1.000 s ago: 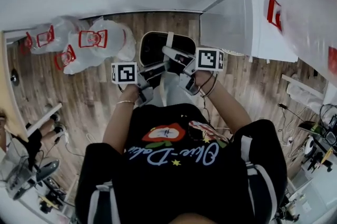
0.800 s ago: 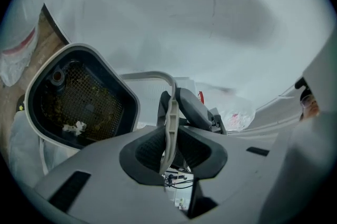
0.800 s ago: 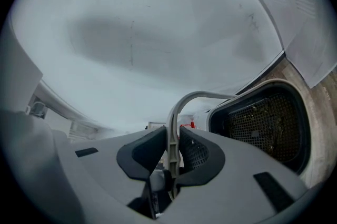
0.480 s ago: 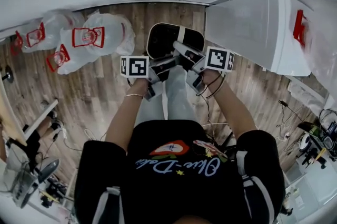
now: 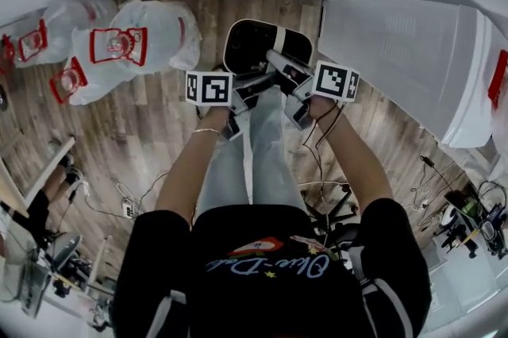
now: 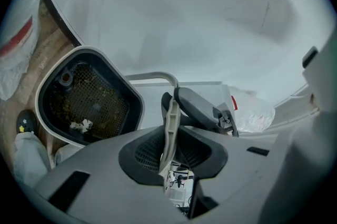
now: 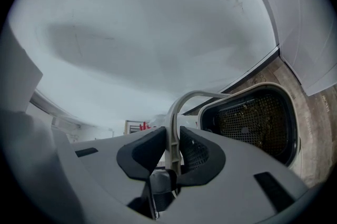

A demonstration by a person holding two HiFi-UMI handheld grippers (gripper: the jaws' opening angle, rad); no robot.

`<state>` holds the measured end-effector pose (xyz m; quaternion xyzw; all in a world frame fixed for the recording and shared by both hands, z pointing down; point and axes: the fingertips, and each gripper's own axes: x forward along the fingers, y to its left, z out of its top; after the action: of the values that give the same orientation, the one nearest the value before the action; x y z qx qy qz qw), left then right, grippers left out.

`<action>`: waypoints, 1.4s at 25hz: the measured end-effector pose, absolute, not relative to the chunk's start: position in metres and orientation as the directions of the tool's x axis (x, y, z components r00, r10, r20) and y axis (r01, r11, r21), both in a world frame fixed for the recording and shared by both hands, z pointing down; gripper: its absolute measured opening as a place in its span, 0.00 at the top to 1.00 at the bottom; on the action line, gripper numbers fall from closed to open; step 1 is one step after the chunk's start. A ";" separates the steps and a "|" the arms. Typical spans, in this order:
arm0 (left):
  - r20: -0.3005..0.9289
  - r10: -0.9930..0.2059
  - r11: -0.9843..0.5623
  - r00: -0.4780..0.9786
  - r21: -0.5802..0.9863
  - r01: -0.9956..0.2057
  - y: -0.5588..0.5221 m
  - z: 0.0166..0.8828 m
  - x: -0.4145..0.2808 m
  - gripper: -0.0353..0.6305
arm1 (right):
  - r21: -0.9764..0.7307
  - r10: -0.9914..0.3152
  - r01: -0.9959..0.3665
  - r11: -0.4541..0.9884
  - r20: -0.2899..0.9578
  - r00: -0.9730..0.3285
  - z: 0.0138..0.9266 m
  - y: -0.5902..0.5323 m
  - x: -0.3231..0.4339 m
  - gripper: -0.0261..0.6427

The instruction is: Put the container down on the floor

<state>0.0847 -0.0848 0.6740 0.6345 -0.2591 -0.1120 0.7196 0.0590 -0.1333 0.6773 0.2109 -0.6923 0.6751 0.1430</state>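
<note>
The container [image 5: 252, 47] is a white-rimmed tub with a dark mesh inside and a white bail handle [image 5: 278, 39]. It hangs low over the wooden floor near the wall, just ahead of the person's legs. My right gripper [image 5: 283, 73] is shut on the handle [image 7: 172, 131], with both pads against the strip. My left gripper [image 5: 255, 84] has the handle [image 6: 169, 123] between its jaws, which are opening, and its pads stand a little off the strip. Bits of debris lie on the mesh of the container [image 6: 87, 99]. I cannot tell whether the tub's base touches the floor.
Clear plastic bags with red print [image 5: 135, 43] lie on the floor to the left. A large white cabinet [image 5: 405, 51] stands close on the right. The wall runs just behind the container. Cables and a power strip [image 5: 127, 205] lie at lower left.
Both arms have stretched out and the container has gone forward and down, away from the person's body. The left jaws have eased off the handle. The right grip is unchanged.
</note>
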 end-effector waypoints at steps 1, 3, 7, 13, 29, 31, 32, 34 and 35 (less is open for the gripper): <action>0.237 -0.491 0.173 0.839 0.970 -0.173 -0.084 0.686 0.084 0.84 | -0.869 -0.096 -0.494 0.000 0.492 -0.865 0.689 -0.133 0.058 0.86; 0.250 -0.491 0.184 0.835 0.966 -0.181 -0.083 0.714 0.080 0.83 | -0.859 -0.088 -0.513 -0.001 0.511 -0.855 0.717 -0.132 0.055 0.86; 0.262 -0.501 0.216 0.825 0.961 -0.174 -0.084 0.764 0.069 0.83 | -0.844 -0.068 -0.536 -0.006 0.535 -0.842 0.768 -0.133 0.043 0.86; 0.261 -0.516 0.227 0.816 0.960 -0.164 -0.083 0.787 0.072 0.83 | -0.832 -0.046 -0.554 0.012 0.553 -0.832 0.791 -0.131 0.046 0.86; 0.304 -0.503 0.277 0.809 0.943 -0.182 -0.075 0.848 0.078 0.83 | -0.775 -0.007 -0.632 0.007 0.632 -0.775 0.853 -0.121 0.052 0.85; 0.309 -0.501 0.296 0.808 0.939 -0.175 -0.072 0.859 0.077 0.83 | -0.764 0.004 -0.645 0.009 0.645 -0.764 0.864 -0.119 0.051 0.85; 0.312 -0.500 0.302 0.808 0.937 -0.175 -0.071 0.864 0.076 0.83 | -0.759 0.007 -0.651 0.010 0.651 -0.759 0.869 -0.118 0.050 0.85; 0.321 -0.497 0.304 0.806 0.935 -0.184 -0.072 0.870 0.075 0.83 | -0.751 0.008 -0.661 0.008 0.661 -0.751 0.876 -0.118 0.050 0.85; 0.323 -0.495 0.307 0.807 0.934 -0.185 -0.072 0.872 0.076 0.83 | -0.747 0.010 -0.665 0.008 0.665 -0.747 0.877 -0.118 0.051 0.85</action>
<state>0.0760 -0.0720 0.8721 0.5797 -0.2933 -0.1029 0.7532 0.0510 -0.1185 0.8770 0.2472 -0.6623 0.6594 0.2558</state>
